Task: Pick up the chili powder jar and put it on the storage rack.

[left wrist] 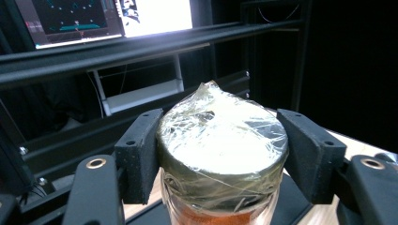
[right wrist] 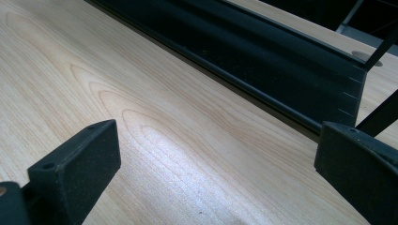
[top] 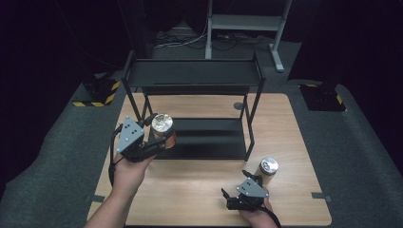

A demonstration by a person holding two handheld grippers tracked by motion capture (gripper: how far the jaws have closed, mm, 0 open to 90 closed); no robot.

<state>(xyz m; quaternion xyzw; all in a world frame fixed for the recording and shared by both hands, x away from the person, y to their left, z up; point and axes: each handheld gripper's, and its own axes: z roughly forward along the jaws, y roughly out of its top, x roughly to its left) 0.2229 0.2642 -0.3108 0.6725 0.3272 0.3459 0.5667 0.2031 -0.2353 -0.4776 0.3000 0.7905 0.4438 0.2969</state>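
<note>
**Inspector A:** Left gripper [top: 153, 142], state of the fingers?

**Inspector B:** Closed on a jar [top: 164, 129], one pad pressed against each side just under the lid. In the left gripper view the fingers [left wrist: 139, 154] bracket the lid, which is wrapped in crinkled clear film; amber contents show through the glass below. The jar stands upright in the grip.

**Inspector A:** Position of that jar?

**Inspector B:** Held clear of the worktop [top: 199, 190], over its left half, at the front-left post of the black rack [top: 195, 76]. It sits just in front of the rack's lower shelf [top: 204, 137], at the shelf's left end.

**Inspector A:** Right gripper [top: 237, 197]?

**Inspector B:** Fingers wide apart, nothing between them. The right gripper view shows the two fingers [right wrist: 75, 164] with bare wood grain between them and the front edge of the rack's lower shelf crossing beyond. The gripper is low, near the front edge of the worktop, right of centre.

**Inspector A:** Anything else on the surface?

**Inspector B:** A second jar [top: 267, 170], shiny lid, upright on the worktop toward the front-right, just beyond the right gripper and apart from it. I cannot tell what it contains.
</note>
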